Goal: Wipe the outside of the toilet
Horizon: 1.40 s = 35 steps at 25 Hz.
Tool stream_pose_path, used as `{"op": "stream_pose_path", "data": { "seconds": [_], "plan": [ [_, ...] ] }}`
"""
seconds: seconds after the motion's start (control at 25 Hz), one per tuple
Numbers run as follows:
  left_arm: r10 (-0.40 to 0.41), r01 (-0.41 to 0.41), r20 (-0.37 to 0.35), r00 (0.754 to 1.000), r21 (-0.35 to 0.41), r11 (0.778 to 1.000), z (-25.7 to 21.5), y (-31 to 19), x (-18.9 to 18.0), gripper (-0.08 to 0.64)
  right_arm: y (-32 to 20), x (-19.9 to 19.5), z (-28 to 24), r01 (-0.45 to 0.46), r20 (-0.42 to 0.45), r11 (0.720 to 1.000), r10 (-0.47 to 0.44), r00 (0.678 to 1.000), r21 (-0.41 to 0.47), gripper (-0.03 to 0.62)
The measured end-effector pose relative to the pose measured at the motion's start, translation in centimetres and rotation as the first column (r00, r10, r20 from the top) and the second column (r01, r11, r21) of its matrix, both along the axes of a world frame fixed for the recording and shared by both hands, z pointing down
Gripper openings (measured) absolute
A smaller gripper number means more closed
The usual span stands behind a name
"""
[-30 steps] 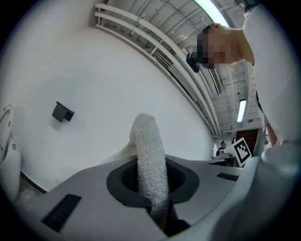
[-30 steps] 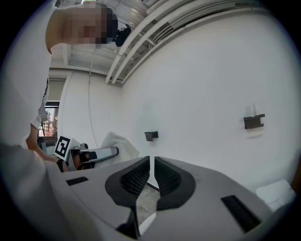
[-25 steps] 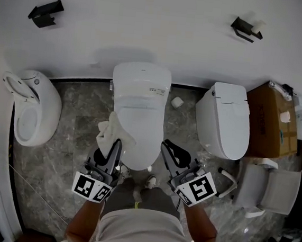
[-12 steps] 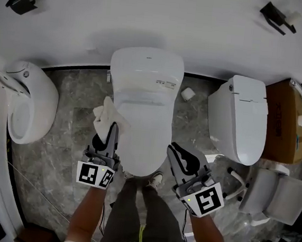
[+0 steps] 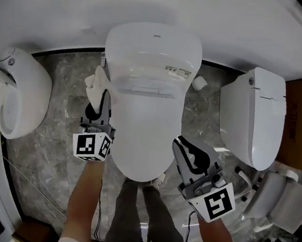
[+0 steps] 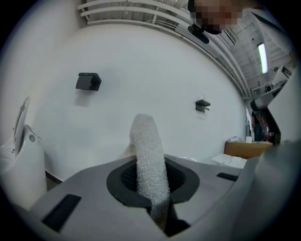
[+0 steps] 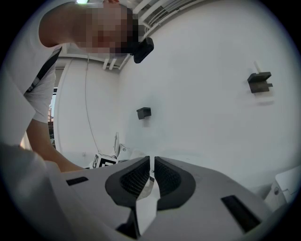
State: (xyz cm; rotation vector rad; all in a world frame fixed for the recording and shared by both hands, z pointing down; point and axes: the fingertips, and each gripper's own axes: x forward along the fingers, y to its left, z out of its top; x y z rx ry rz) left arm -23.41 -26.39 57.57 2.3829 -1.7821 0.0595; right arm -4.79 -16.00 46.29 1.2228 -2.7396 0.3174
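The white toilet (image 5: 149, 99) stands mid-frame in the head view with its lid down. My left gripper (image 5: 104, 96) is at the toilet's left flank, shut on a white cloth (image 5: 95, 83) that bunches past the jaws beside the tank end. In the left gripper view the cloth (image 6: 149, 160) stands up between the dark pads (image 6: 181, 181). My right gripper (image 5: 185, 145) hovers by the bowl's front right, jaws together with only a sliver between them and nothing held; the right gripper view shows the same closed right gripper (image 7: 151, 164).
A second white fixture (image 5: 15, 97) stands at the left and another toilet (image 5: 253, 114) at the right, with a cardboard box (image 5: 300, 124) beyond it. A paper roll (image 5: 198, 83) lies on the marble floor (image 5: 59, 135). Black wall brackets (image 6: 88, 81) hang above.
The left gripper has carried the cloth forward along the toilet's left side toward the wall. The head view has moved in closer over the toilet. The right gripper stays near the front right.
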Motion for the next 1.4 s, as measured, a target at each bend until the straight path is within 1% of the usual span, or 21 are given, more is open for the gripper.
{"op": "stream_pose_path", "data": {
  "seconds": [0.12,0.24,0.32,0.44,0.76,0.96,1.08,1.2,1.28,1.32,1.4],
  "plan": [
    [-0.013,0.013,0.016,1.000,-0.017,1.000,4.1,-2.5,-0.8,0.060,-1.2,-0.1,2.9,0.001,0.001,1.000,-0.001,1.000,-0.006,0.054],
    [-0.008,0.009,0.033,0.999,-0.040,0.999,7.4,-4.9,-0.6,0.060,-2.4,0.2,5.5,-0.011,0.004,1.000,0.011,1.000,-0.009,0.054],
    [0.010,-0.007,0.049,0.999,-0.057,0.998,9.4,-6.2,0.2,0.060,-3.0,0.4,6.8,-0.023,0.010,1.000,0.023,1.000,-0.012,0.054],
    [0.061,-0.055,0.080,0.995,-0.083,0.995,11.6,-7.6,1.9,0.060,-3.5,0.8,8.0,-0.037,0.016,0.999,0.037,0.999,-0.015,0.054],
    [0.168,-0.158,0.091,0.981,-0.110,0.981,14.0,-10.9,6.5,0.060,-3.7,3.1,10.9,-0.068,0.008,0.997,0.069,0.998,-0.042,0.054],
    [0.225,-0.216,0.093,0.970,-0.098,0.972,14.0,-12.0,9.5,0.060,-4.4,5.0,11.4,-0.124,0.014,0.991,0.125,0.992,-0.048,0.054],
    [0.251,-0.241,0.095,0.963,-0.104,0.965,14.4,-12.1,11.1,0.060,-4.6,6.1,11.6,-0.149,0.024,0.988,0.150,0.988,-0.044,0.054],
    [0.291,-0.279,0.097,0.952,-0.118,0.953,15.2,-12.0,13.9,0.060,-4.2,7.3,12.0,-0.147,0.025,0.988,0.148,0.989,-0.051,0.054],
    [0.329,-0.318,0.079,0.941,-0.126,0.940,15.6,-11.8,16.5,0.060,-3.9,8.2,12.2,-0.159,0.036,0.985,0.161,0.986,-0.065,0.054],
    [0.354,-0.344,0.065,0.933,-0.128,0.930,15.7,-11.6,18.0,0.060,-3.8,8.7,12.3,-0.170,0.044,0.983,0.173,0.984,-0.070,0.054],
    [0.417,-0.407,0.058,0.907,-0.126,0.905,15.6,-11.1,21.2,0.060,-3.6,9.7,12.5,-0.190,0.054,0.979,0.195,0.979,-0.078,0.054]
  ]
}}
